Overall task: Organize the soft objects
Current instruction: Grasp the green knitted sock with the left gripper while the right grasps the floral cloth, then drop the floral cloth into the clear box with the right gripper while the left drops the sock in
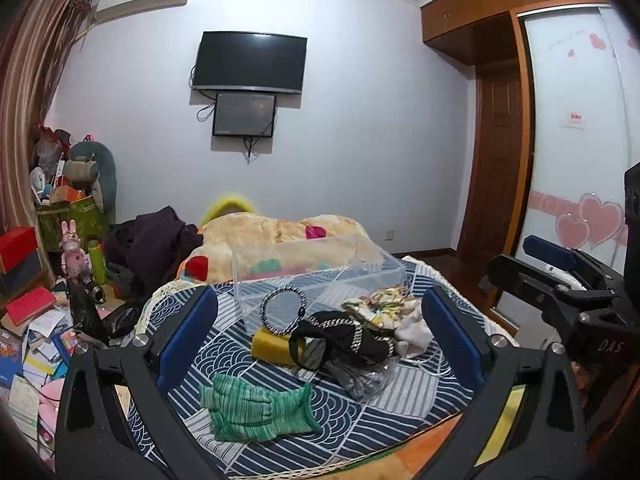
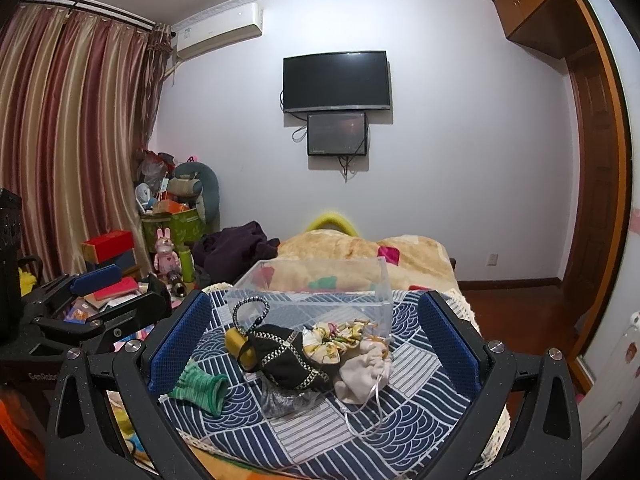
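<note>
A pile of soft things lies on the blue patterned cloth [image 1: 248, 352] on the bed: green knit gloves [image 1: 256, 408], a yellow sponge [image 1: 272, 346], a black bag with a braided cord [image 1: 344, 336], a floral cloth [image 1: 380, 308] and a beige pouch [image 2: 362, 372]. A clear plastic box [image 1: 316, 276] stands empty behind them. My left gripper [image 1: 320, 340] is open and empty above the pile. My right gripper [image 2: 316, 344] is open and empty too. The gloves [image 2: 198, 386], bag [image 2: 288, 356] and box [image 2: 316, 292] show in the right wrist view.
A beige blanket [image 1: 280, 236] and dark clothes [image 1: 156, 240] lie behind the box. Books, boxes and toys [image 1: 44, 320] clutter the floor on the left. A wardrobe [image 1: 576, 140] stands on the right. The right gripper [image 1: 560, 280] shows at the left view's edge.
</note>
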`<control>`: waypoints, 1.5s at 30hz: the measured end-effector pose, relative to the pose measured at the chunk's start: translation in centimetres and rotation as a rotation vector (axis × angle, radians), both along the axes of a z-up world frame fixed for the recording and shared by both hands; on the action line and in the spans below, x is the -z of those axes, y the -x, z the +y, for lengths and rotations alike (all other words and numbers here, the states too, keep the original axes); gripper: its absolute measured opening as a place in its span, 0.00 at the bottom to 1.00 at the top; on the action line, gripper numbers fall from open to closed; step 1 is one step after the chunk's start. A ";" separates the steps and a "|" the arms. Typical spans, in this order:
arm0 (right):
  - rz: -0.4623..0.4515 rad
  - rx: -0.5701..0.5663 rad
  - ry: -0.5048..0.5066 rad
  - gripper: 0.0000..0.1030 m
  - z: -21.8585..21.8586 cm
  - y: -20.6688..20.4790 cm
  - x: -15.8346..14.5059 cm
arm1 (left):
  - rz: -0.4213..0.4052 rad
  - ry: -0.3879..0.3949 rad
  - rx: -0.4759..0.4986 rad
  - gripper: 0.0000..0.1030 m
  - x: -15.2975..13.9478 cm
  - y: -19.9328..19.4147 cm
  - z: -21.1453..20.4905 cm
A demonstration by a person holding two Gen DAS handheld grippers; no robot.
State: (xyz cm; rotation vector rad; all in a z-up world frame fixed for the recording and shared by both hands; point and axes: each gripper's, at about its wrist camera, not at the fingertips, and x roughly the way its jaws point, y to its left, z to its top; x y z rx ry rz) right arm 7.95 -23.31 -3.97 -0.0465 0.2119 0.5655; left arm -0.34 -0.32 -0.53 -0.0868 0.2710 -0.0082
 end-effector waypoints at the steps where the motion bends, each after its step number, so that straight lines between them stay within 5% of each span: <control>1: 0.016 -0.005 0.001 1.00 0.0 -0.4 0.4 | 0.010 0.004 0.002 1.00 0.3 -0.2 0.1; 7: 0.097 -0.012 0.012 0.97 -0.3 -1.8 2.6 | 0.103 0.022 -0.028 0.95 3.6 -1.2 1.3; 10: 0.141 -0.015 0.028 0.89 -0.3 -2.6 3.7 | 0.193 0.015 -0.054 0.81 5.9 -2.5 2.0; 20: 0.322 -0.097 0.025 0.57 0.3 -5.2 6.6 | 0.338 0.025 -0.135 0.67 10.9 -4.2 4.6; 31: 0.376 -0.154 0.117 0.49 5.0 -7.1 8.2 | 0.332 -0.011 -0.153 0.33 11.7 -4.6 5.1; 45: 0.358 -0.023 0.060 0.49 2.3 -10.0 6.8 | 0.251 0.022 -0.104 0.21 8.9 -4.2 5.2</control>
